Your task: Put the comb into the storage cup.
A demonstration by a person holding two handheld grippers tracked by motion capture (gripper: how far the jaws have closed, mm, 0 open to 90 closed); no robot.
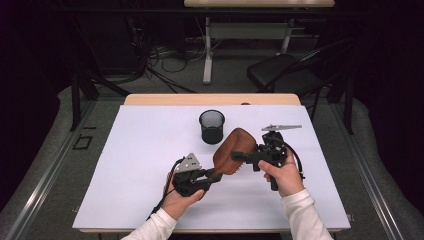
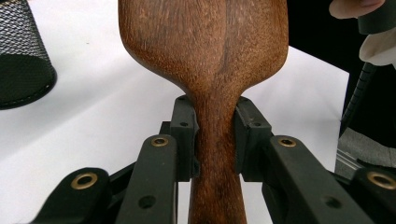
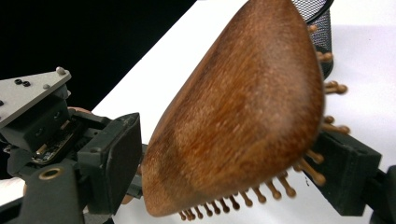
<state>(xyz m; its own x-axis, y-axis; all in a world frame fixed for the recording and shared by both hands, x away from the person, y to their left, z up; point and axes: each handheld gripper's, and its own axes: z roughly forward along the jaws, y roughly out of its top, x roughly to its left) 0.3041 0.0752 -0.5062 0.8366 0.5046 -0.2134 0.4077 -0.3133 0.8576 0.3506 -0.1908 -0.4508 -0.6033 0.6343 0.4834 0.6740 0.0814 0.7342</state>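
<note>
Here the wooden hairbrush (image 1: 231, 150) is held off the white table (image 1: 140, 165), just in front of the mesh cup (image 1: 212, 126). The left gripper (image 2: 215, 135) clamps its handle; the right gripper (image 3: 233, 163) straddles the head, jaws spread and not yet closed. Lifting appears done; placing in the cup probably remains.

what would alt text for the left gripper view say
A brown wooden paddle hairbrush stands upright, its narrow handle neck clamped between the two black jaws of the left claw. A black wire-mesh cup sits on the white tabletop at far left.
</note>
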